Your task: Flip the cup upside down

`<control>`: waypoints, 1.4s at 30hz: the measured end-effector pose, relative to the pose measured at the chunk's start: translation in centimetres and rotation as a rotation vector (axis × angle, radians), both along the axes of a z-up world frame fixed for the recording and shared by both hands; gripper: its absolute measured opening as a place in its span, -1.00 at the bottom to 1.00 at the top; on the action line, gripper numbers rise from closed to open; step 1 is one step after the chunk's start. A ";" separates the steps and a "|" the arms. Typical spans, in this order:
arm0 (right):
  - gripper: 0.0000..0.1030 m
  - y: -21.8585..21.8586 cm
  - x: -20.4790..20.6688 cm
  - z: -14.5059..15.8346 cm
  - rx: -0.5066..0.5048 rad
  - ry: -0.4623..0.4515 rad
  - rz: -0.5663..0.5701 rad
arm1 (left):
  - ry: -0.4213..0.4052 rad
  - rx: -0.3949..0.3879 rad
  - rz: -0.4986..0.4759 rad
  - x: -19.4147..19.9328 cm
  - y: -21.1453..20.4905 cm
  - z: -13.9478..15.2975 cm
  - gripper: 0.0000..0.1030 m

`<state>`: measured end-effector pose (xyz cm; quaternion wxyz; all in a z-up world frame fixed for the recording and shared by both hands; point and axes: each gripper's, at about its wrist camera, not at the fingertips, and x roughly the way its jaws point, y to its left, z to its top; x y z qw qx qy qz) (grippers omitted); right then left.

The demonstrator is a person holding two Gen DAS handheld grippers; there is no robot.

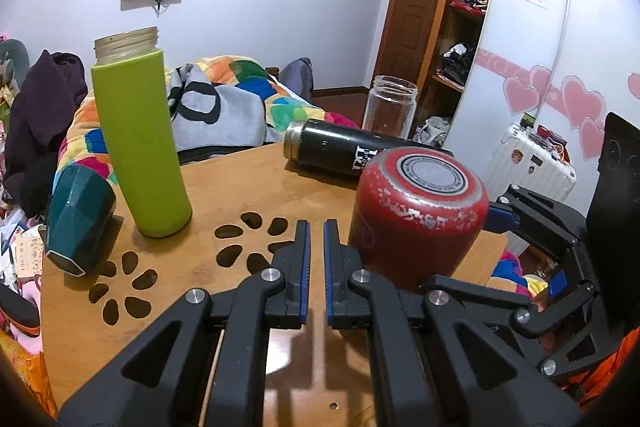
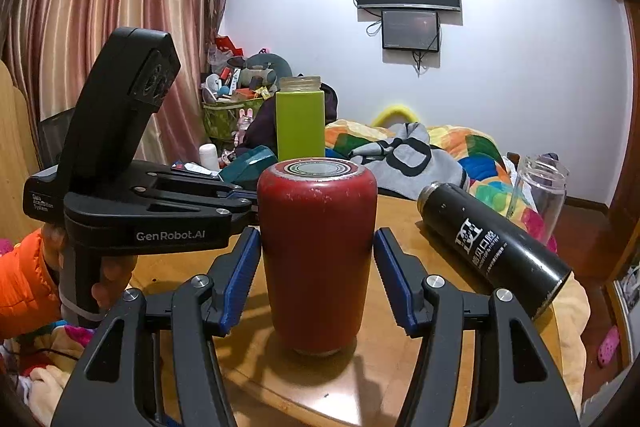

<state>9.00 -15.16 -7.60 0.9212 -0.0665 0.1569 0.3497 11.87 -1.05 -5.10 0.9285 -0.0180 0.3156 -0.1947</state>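
A worn red cup [image 2: 316, 251] stands upside down on the wooden table [image 2: 404, 359], its base with a round label facing up. It also shows in the left wrist view [image 1: 416, 215]. My right gripper [image 2: 316, 267] is open, its blue-padded fingers [image 2: 240, 275] on either side of the cup with small gaps. My left gripper [image 1: 316, 263] is shut and empty, just left of the cup; its body shows in the right wrist view [image 2: 136, 211].
A tall green bottle [image 1: 140, 143] stands at the left. A dark teal cup [image 1: 78, 219] lies at the table's left edge. A black flask [image 1: 340, 151] lies on its side behind the red cup, with a clear glass jar [image 1: 390, 107] beyond. Flower-shaped cutouts [image 1: 240, 247] pierce the tabletop.
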 end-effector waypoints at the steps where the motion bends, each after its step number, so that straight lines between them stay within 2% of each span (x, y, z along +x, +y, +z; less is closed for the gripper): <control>1: 0.07 -0.1 0.0 0.0 -0.001 0.005 0.000 | -0.003 0.001 0.001 -0.1 -0.1 0.0 -0.94; 6: 0.07 -0.5 -0.1 -0.3 -0.004 0.020 -0.009 | -0.006 -0.001 0.018 -0.4 -0.1 0.0 -0.91; 8: 0.07 -0.9 -0.3 -0.2 0.004 0.022 -0.015 | -0.006 0.003 0.046 -0.6 0.2 0.1 -0.76; 10: 0.07 -1.6 -0.7 0.2 0.017 0.020 -0.023 | -0.014 -0.002 0.089 -1.1 0.9 0.3 -0.40; 13: 0.12 -2.8 -1.4 1.2 0.041 0.005 -0.047 | -0.048 -0.009 0.157 -2.4 2.0 1.0 -0.02; 14: 0.22 -3.1 -1.5 1.5 0.048 0.001 -0.055 | -0.064 -0.010 0.184 -2.9 2.3 1.3 0.06; 15: 0.36 -3.7 -1.8 2.0 0.062 -0.007 -0.075 | -0.085 -0.008 0.217 -3.5 2.5 1.7 0.22; 16: 0.42 -4.0 -2.0 2.5 0.074 -0.014 -0.092 | -0.106 -0.009 0.251 -4.2 2.7 2.1 0.38; 17: 0.50 -4.3 -2.3 2.9 0.084 -0.021 -0.107 | -0.120 -0.010 0.276 -4.6 2.9 2.4 0.46; 19: 0.59 -4.9 -2.8 3.7 0.099 -0.032 -0.137 | -0.167 -0.002 0.361 -6.0 3.2 3.2 0.81; 21: 0.73 -5.3 -3.4 4.3 0.106 -0.042 -0.168 | -0.212 0.007 0.418 -7.4 3.2 4.0 0.91; 22: 0.77 -5.5 -3.9 4.6 0.113 -0.048 -0.186 | -0.229 0.014 0.436 -8.0 3.1 4.2 0.95; 24: 0.99 -5.7 -4.5 5.1 0.126 -0.055 -0.209 | -0.256 0.031 0.458 -9.0 2.6 4.7 0.99; 28: 1.00 -5.9 -5.8 5.5 0.135 -0.061 -0.233 | -0.286 0.052 0.477 -10.9 1.6 5.1 1.00; 33: 1.00 -5.8 -7.0 5.7 0.125 -0.060 -0.249 | -0.297 0.039 0.470 -12.9 0.7 5.0 1.00; 42: 1.00 -5.7 -7.6 5.4 0.123 -0.060 -0.250 | -0.322 0.063 0.454 -14.1 -0.7 5.3 1.00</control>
